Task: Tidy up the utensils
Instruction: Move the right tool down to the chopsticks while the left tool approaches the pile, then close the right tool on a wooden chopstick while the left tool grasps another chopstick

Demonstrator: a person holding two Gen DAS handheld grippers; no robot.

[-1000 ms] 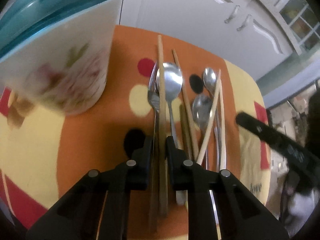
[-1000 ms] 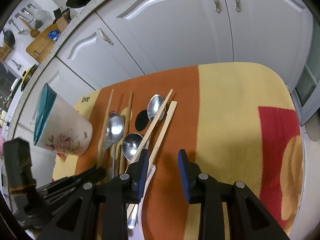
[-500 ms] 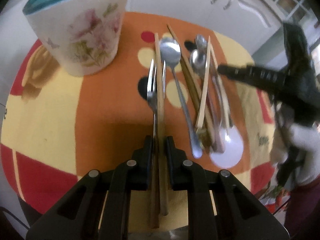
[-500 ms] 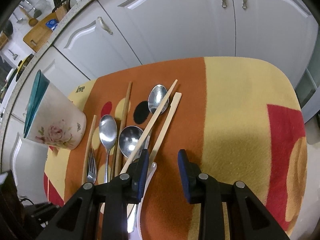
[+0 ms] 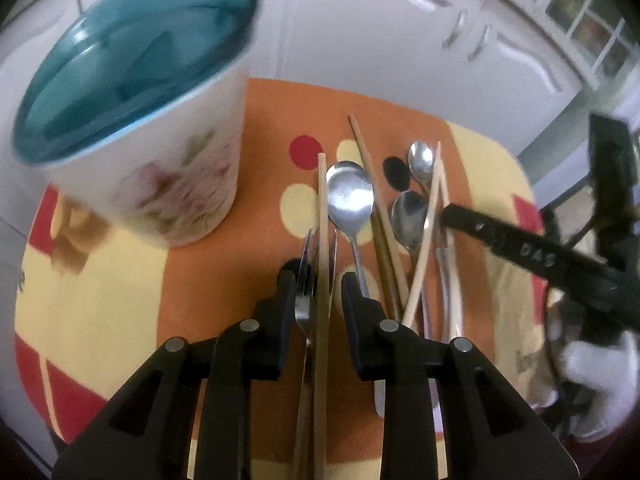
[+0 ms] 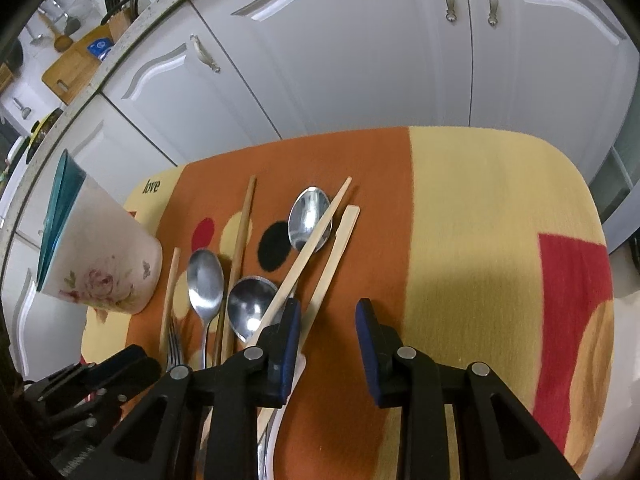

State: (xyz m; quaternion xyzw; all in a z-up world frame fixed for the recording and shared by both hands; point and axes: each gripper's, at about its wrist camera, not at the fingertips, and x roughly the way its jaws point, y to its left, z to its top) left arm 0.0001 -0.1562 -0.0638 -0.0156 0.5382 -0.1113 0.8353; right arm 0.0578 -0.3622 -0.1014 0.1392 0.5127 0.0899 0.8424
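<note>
Our left tongs (image 5: 316, 292), just widening, loosely straddled fork (image 5: 305, 280) and chopstick (image 5: 322, 240); right tongs (image 6: 327, 334) stood spread, empty.

cloth (image 6: 472, 208): orange, yellow, red | cabinets (image 6: 360, 60): white, behind | cutting board (image 6: 72, 66): countertop

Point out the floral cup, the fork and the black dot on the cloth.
floral cup (image 5: 168, 192): left wrist view, on its flowered side wall.
fork (image 5: 305, 276): left wrist view, on its tines, between the gripper's fingers.
black dot (image 6: 274, 249): right wrist view, at the dot's centre.
</note>
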